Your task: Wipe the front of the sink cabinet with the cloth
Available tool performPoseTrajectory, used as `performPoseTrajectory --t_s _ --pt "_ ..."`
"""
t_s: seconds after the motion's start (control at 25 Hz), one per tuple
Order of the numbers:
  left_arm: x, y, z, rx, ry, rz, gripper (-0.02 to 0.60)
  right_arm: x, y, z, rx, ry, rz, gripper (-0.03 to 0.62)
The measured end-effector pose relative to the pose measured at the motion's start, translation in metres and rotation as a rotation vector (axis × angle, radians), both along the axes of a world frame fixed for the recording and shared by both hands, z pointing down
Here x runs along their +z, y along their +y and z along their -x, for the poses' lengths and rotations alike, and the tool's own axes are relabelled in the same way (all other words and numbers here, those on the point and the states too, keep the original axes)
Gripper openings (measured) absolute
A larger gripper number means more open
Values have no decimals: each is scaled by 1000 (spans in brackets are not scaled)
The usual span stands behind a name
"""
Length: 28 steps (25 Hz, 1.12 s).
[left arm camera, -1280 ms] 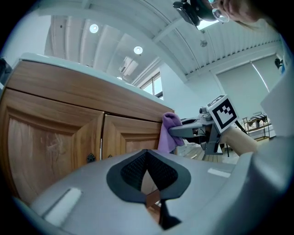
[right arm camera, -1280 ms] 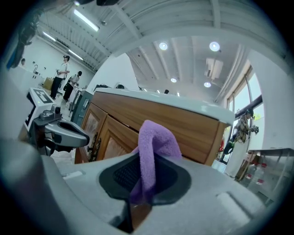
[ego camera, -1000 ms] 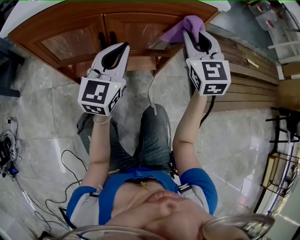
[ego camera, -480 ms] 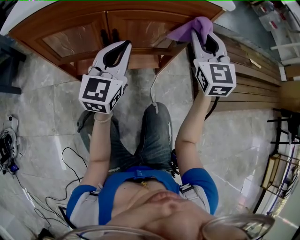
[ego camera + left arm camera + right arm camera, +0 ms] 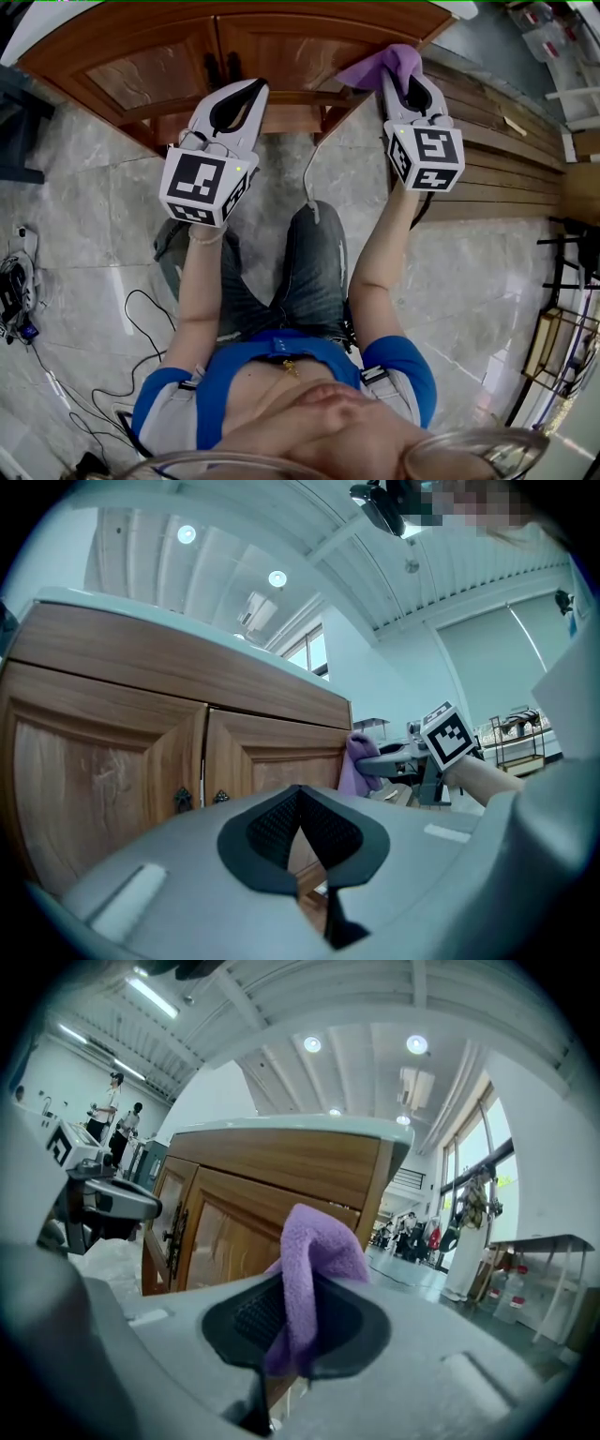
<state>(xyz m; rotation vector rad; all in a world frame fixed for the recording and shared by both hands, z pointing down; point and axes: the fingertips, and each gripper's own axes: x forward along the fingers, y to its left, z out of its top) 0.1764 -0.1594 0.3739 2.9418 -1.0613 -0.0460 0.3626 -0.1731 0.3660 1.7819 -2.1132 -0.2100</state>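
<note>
One cloth [image 5: 373,67] clamped in right hand-held gripper [image 5: 401,79], at cabinet front [image 5: 281,42].

1. Grey marbled floor tiles [image 5: 94,234] across most of the head view.
2. Standing on them along the top edge: wooden sink cabinet [image 5: 159,80].
3. Upper right, laid flat: slatted wooden boards [image 5: 506,159].
4. Lower left: tangled cables [image 5: 19,300]; lower right edge: wire rack [image 5: 555,347].

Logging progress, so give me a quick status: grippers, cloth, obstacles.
Right gripper shut on purple cloth at cabinet's right corner. Left gripper shut, empty, facing the doors. Nothing blocking.
</note>
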Motion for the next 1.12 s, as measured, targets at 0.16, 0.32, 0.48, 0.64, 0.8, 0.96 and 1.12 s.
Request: performPoseTrajectory --t_s 0.16,0.32,0.48,0.64,0.8,0.96,1.12 --pt "0 0 4 -9 0 0 0 13 0 -2 19 -15 17 60" --pt "0 0 5 -13 -2 -5 0 11 0 1 36 3 16 60" --pt "3 1 3 -5 -11 5 0 12 1 3 52 5 0 60" --pt "6 1 2 2 -17 18 0 12 -1 10 51 16 -5 58" --pt "6 5 0 26 -10 32 0 13 -4 20 28 17 0 58" --pt "5 8 0 29 -9 35 0 12 -7 36 -9 15 0 58" --pt "6 5 6 14 -8 39 0 13 -12 50 -33 25 4 58"
